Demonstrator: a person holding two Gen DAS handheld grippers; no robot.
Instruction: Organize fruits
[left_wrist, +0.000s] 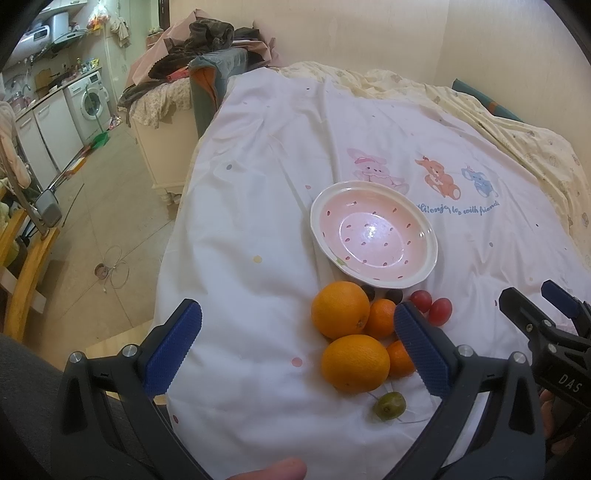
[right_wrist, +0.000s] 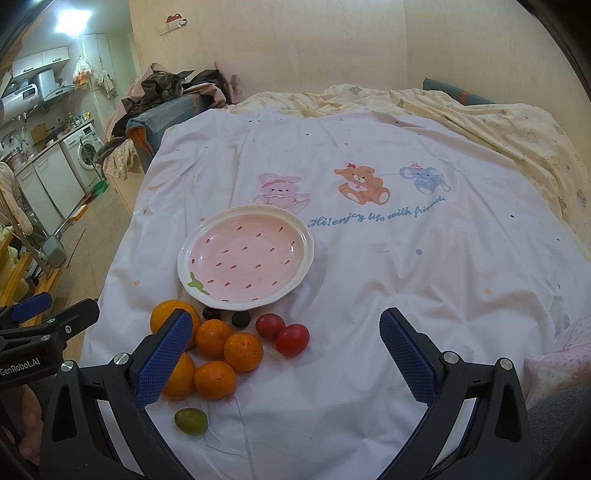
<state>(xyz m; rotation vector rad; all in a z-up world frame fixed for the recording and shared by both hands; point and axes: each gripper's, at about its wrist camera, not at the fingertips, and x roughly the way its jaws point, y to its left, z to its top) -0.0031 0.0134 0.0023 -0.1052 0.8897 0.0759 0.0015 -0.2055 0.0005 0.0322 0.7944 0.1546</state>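
Both grippers are hanging over the near edge of the bed, spread wide with nothing between the fingers. The left gripper (left_wrist: 297, 347) has its blue pads well apart over the sheet (left_wrist: 258, 221), its right pad covering part of the fruit pile. The right gripper (right_wrist: 286, 354) is just as wide, its left pad in front of the oranges.

Nearest fruit is a small green one (right_wrist: 191, 421), sitting alone on the sheet just in front of the pile. Behind it come two big oranges (left_wrist: 354, 363), touching each other, with three mandarins (right_wrist: 243, 350) bunched up against them. Just right of the mandarins are two red tomatoes (right_wrist: 291, 339), touching. Two dark little fruits (right_wrist: 241, 318) sit behind the pile, right at the plate's near rim.

The pink plate (right_wrist: 184, 258) with seed spots and a white rim has nothing in it, so all the fruit is on the sheet.

Past the plate the sheet has a bunny, bear and elephant print with blue lettering, then a yellow blanket (right_wrist: 517, 129) bunched at the far side. Off to the left there's a washer (left_wrist: 92, 99) in the kitchen.
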